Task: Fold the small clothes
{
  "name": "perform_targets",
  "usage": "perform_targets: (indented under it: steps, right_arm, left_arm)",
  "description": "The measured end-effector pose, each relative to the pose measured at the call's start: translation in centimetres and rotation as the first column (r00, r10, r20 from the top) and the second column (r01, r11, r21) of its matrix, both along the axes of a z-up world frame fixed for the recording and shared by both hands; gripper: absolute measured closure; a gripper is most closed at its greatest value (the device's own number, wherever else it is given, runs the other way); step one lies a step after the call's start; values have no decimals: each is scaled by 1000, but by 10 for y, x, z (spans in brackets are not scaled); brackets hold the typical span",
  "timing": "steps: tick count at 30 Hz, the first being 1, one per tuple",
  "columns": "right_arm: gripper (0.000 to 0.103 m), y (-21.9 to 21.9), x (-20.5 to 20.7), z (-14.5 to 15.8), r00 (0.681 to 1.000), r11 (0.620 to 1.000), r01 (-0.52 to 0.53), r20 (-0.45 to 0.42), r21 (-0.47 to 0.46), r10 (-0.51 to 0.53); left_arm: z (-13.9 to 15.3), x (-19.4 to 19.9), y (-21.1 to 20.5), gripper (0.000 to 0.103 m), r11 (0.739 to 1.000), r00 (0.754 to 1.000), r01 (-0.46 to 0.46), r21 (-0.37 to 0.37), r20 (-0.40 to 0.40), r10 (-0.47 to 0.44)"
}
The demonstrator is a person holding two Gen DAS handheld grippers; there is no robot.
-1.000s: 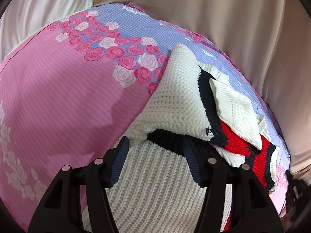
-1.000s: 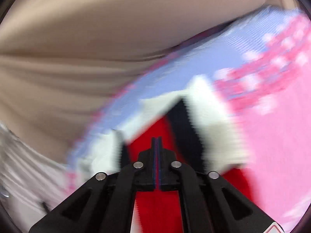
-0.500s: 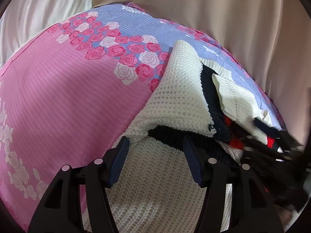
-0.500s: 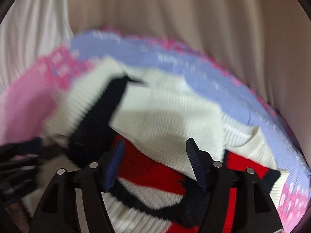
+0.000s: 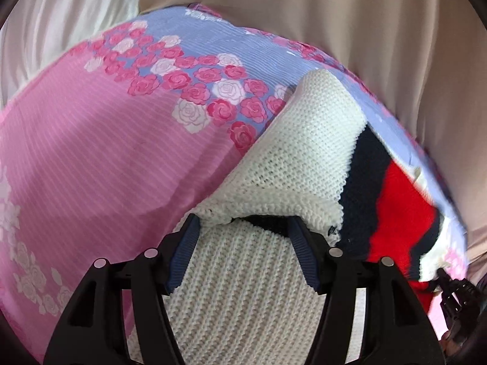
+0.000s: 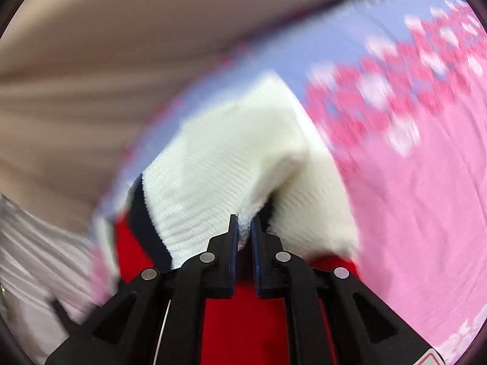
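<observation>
A small knit sweater (image 5: 307, 155), cream with navy and red stripes, lies on a pink and lilac floral bedsheet (image 5: 91, 158). My left gripper (image 5: 243, 243) is open, its jaws astride the sweater's ribbed cream part, which lies between the fingers. In the right wrist view my right gripper (image 6: 244, 231) is shut on a cream edge of the sweater (image 6: 225, 164), with red knit below the fingers. This view is blurred by motion. The right gripper shows dimly at the lower right edge of the left wrist view (image 5: 456, 292).
Beige fabric (image 5: 350, 15) rises behind the sheet, with white cloth (image 5: 61, 15) at the far left. White striped fabric (image 6: 36, 249) lies at the left of the right wrist view.
My right gripper opened over the sweater's folded cream piece half a second ago and has now shut on it. The cream flap on the red stripes is gone from the left view. Left gripper stayed put.
</observation>
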State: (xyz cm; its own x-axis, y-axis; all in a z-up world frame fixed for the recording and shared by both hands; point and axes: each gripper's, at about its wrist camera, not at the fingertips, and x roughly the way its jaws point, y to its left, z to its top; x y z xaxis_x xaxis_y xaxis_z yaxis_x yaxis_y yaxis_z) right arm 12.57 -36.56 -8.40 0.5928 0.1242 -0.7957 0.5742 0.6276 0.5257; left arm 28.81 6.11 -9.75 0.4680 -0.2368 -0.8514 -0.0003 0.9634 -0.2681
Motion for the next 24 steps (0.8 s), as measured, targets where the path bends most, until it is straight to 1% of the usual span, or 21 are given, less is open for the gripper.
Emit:
perform_targets:
  steps: [1,2,4,5,6,7,8,9,10,11,12,14,15,16,17,18,19,20,21,23,24]
  right_arm:
    - [91,2,-2,1,1000,1000,2,13,-3,-2]
    - [87,3,-3,4,1000,1000,3,31,-1,-3]
    - [73,4,-5,12,997,1000,2,74,6,-3]
    - [62,2,-8,16,996,1000,7,89,6,-7]
    - [58,-1,-7,19,995,1000,18,98,1,-18]
    - [58,-5,-5,18,995,1000,30,99,0,-30]
    - [61,-12,-6,18,994,999,39,97,9,-39]
    - [88,-16,-3,15,995,999,37,96,20,-39]
    - [96,-23,2,14,996,999,42,84,13,-43]
    - [97,-26,1,20,994,999,53,96,5,-53]
    - [97,-27,-3,32,985,998,65,161,2,-65]
    - [98,-34,-14,47,977,995,78,202,-56,-65]
    - [98,-39,-12,45,983,994,73,172,-82,-58]
    - [99,-44,-8,35,992,994,65,111,-91,-55]
    - [100,-51,-6,17,999,997,47,25,-68,-45]
    - [102,-54,-7,10,999,997,45,1,-58,-45]
    - [103,-54,-10,12,999,997,45,10,-55,-45]
    - [101,-53,-13,19,999,996,51,16,-69,-50]
    - [93,-51,-19,26,998,994,62,25,-91,-60]
    - [81,-49,-27,40,997,990,71,49,-124,-65]
    - [71,-48,-28,46,996,989,68,61,-135,-60]
  left_arm:
    - [0,-1,-2,42,1000,1000,3,12,2,-4]
    - [1,-1,-3,42,1000,1000,6,20,3,-6]
    - [1,0,-3,42,1000,1000,8,20,0,-8]
    - [1,0,-3,42,1000,1000,10,21,-1,-10]
    - [1,1,-3,42,1000,1000,11,24,-3,-11]
    - [1,1,-3,42,1000,1000,9,25,-3,-9]
    - [1,1,-3,42,1000,1000,7,28,-4,-7]
    - [2,0,-4,42,1000,1000,3,29,-5,-3]
    - [2,0,-4,42,1000,1000,-1,29,-5,1]
    - [3,0,-4,42,1000,1000,-6,26,-5,6]
    - [4,-1,-3,42,1000,1000,-10,20,-6,10]
    - [3,-3,-5,42,1000,1000,5,28,-3,-5]
    - [3,-5,-6,42,999,1000,18,37,-2,-18]
    - [3,-7,-8,42,998,999,33,45,0,-33]
    - [5,-11,-9,43,998,999,46,44,1,-46]
    - [10,-16,-7,43,998,998,63,12,14,-63]
    - [17,-21,-5,43,997,997,71,-10,29,-71]
    - [25,-26,-3,43,997,996,74,-24,42,-73]
    - [37,-30,0,42,996,996,75,-56,57,-72]
    - [55,-29,6,40,990,996,64,-123,73,-56]
    - [62,-21,5,39,988,996,58,-142,79,-47]
